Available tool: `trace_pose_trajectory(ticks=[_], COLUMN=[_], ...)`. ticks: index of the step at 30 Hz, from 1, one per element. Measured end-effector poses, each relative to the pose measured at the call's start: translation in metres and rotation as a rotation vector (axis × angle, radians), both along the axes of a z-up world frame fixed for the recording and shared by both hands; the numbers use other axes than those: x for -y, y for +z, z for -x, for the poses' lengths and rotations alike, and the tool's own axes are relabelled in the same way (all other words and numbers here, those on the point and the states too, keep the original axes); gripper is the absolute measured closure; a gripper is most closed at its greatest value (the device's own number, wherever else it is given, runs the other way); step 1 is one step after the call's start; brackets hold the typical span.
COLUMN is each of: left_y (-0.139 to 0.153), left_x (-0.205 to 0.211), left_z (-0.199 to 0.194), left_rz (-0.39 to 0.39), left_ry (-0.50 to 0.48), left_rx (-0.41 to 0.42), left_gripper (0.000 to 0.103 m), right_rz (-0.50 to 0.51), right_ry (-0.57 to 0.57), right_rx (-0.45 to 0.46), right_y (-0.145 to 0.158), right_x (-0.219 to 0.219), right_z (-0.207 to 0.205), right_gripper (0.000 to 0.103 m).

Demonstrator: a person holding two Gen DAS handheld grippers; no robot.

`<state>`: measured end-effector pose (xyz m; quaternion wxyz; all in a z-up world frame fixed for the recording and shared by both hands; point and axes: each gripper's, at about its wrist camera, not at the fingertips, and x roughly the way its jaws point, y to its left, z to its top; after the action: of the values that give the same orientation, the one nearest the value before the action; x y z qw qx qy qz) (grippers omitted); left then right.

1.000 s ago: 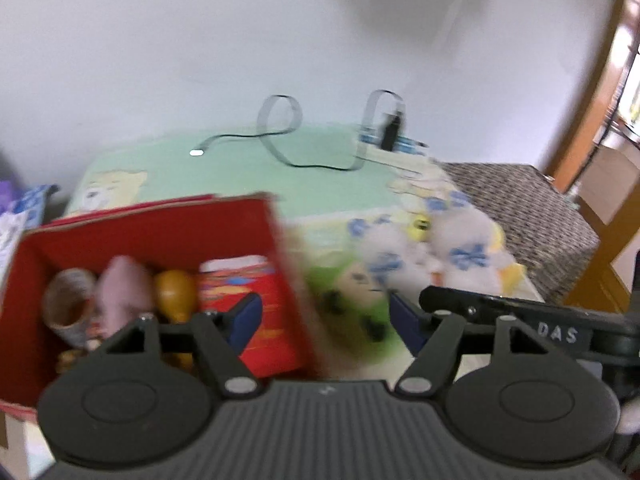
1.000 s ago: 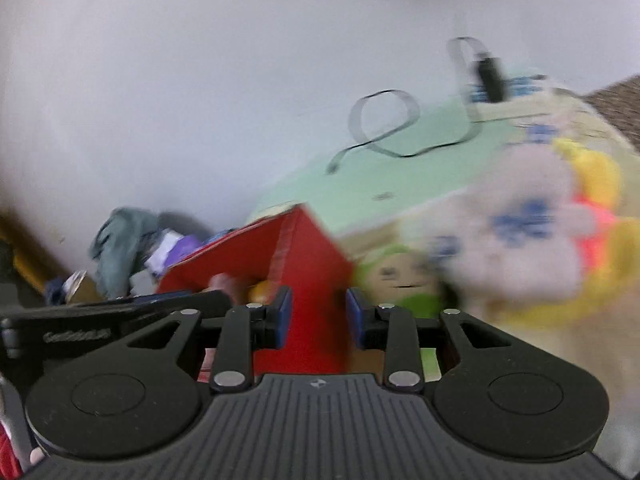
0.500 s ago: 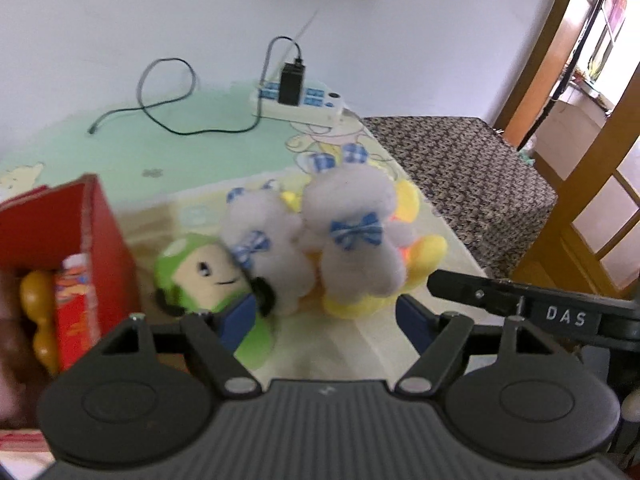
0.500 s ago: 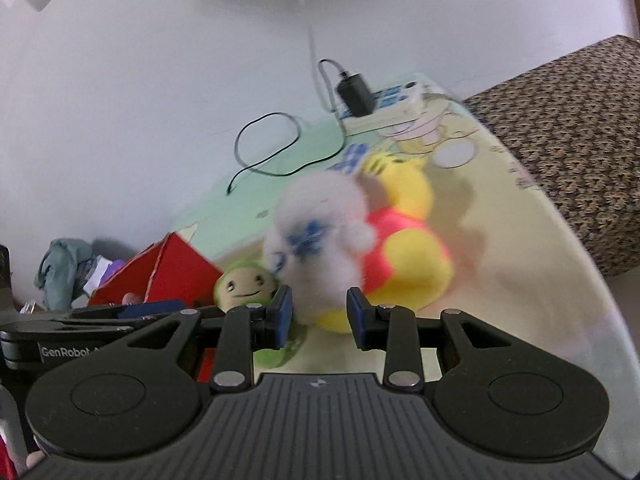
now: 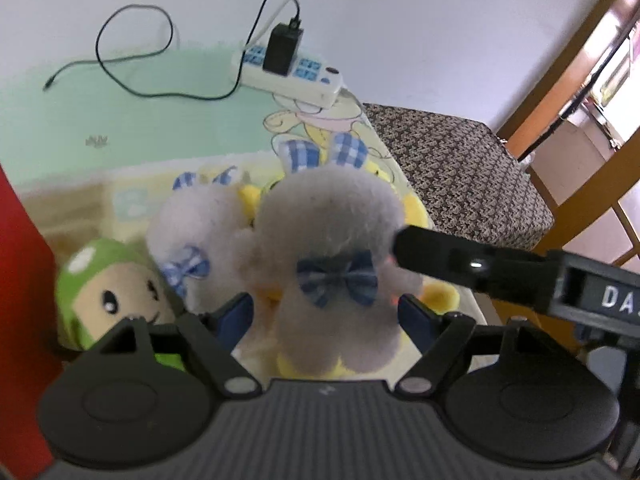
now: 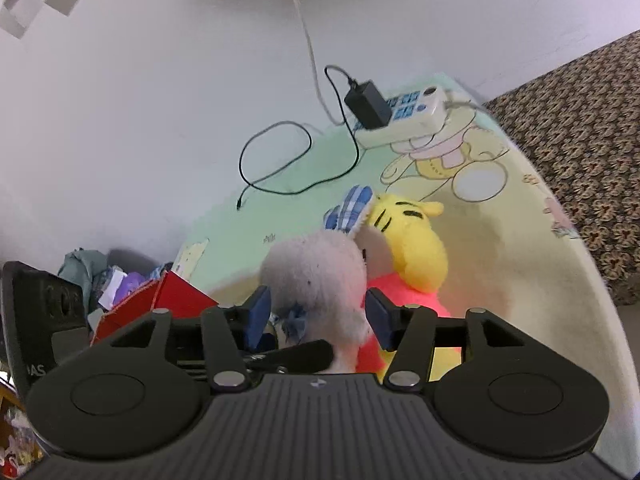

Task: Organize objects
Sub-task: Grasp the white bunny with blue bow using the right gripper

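grey plush rabbit [image 5: 332, 248]: fluffy, blue checked bow, upright, front of pile | second grey plush [image 5: 192, 224]: just left of it, touching | green-capped doll [image 5: 108, 292]: further left, beside red box [image 5: 20, 280] | yellow bear [image 6: 408, 240]: red shirt, behind the rabbit, touching

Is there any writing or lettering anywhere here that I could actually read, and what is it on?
"DA", cut off by the picture's edge: white letters on the black body of the right gripper, seen from the left wrist camera.
"AS", partly cut off: on the black body of the left gripper, seen from the right wrist camera.
Small mark on the green cloth: too blurred to read.
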<state>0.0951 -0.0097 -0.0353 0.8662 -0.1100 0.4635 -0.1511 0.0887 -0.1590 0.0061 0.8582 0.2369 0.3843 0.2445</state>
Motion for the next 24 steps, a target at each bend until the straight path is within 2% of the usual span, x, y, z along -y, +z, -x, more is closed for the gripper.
trace_pose_trajectory(ticks=[3,5,7,10,18,24], left_y=[-0.005,-0.007,-0.009,-0.009,0.013,0.025], left_x=[0.005,0.011,0.019,0.026,0.021,0.013], left_z=[-0.007,-0.012,-0.014,-0.011,0.022,0.055], left_rz=[0.012,-0.004,-0.036,-0.056,-0.017,-0.008], left_ry=[0.02,0.012,0.005,-0.006,-0.027,-0.011], left_rx=[-0.011,-0.013,-0.014,-0.008,0.032,0.054], left_gripper=[0.03,0.039,0.04,0.041,0.043,0.043], right_rz=[0.005,-0.015,-0.043,-0.082,-0.129,-0.12], right_ry=[0.004,0.0,0.004,0.035,0.072,0.139], right_rx=[-0.026,-0.045,-0.076,-0.087,-0.073,-0.01], right_y=[-0.01,-0.017,-0.023,-0.025,-0.015,-0.002], right_x=[-0.006,-0.007,-0.006,-0.007,0.007,-0.001], right_z=[-0.011,-0.017,-0.021,-0.023,-0.004,0.023], right_gripper=[0.045,0.035,0.034,0.05,0.058,0.062])
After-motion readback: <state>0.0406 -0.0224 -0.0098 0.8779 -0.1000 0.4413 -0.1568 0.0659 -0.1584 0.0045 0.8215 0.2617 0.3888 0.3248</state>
